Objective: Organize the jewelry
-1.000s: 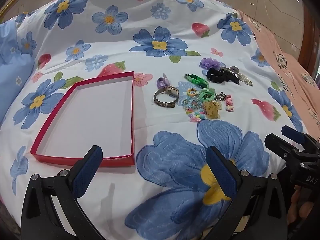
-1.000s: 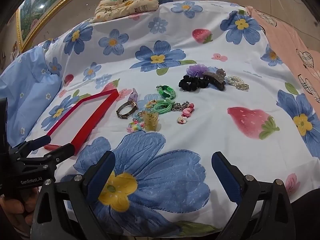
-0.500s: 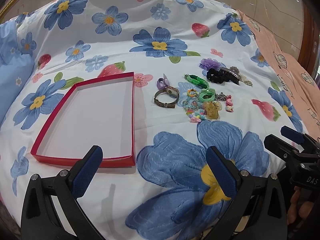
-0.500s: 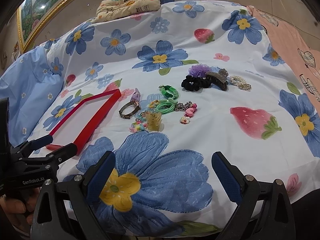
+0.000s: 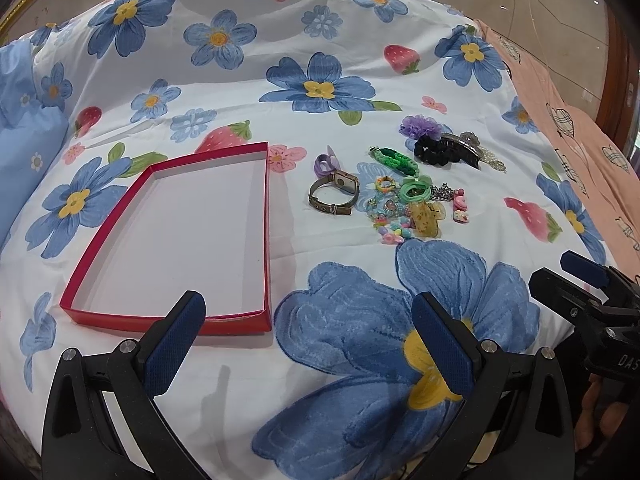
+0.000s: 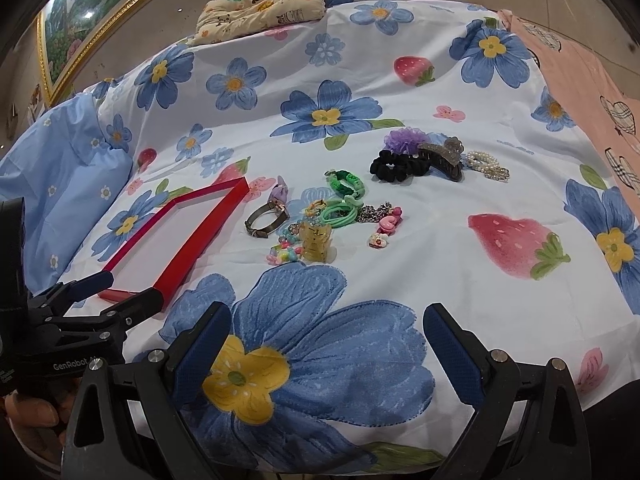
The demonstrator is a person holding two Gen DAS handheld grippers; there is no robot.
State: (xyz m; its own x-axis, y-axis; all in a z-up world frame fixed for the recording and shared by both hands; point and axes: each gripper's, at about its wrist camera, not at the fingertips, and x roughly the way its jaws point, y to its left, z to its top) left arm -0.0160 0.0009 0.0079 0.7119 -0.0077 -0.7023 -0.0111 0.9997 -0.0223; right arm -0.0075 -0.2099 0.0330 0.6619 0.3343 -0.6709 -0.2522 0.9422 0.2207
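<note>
Soft floral bedding (image 5: 320,32) under the jewelry pile (image 6: 320,216) beside my empty red tray (image 5: 266,240) worries me: both grippers, left (image 5: 308,340) and right (image 6: 326,344), spread wide, could snag tangled chains.

Matt cotton bedsheet (image 5: 320,40), glossy red cardboard tray (image 5: 266,220), textured rubber tongs pads (image 5: 176,340)

bare quilt (image 6: 460,280) lies open near both grippers; far ahead the jewelry cluster (image 6: 320,220) crowds the middle, the red tray (image 5: 172,240) walls the left, its inside clear.
</note>
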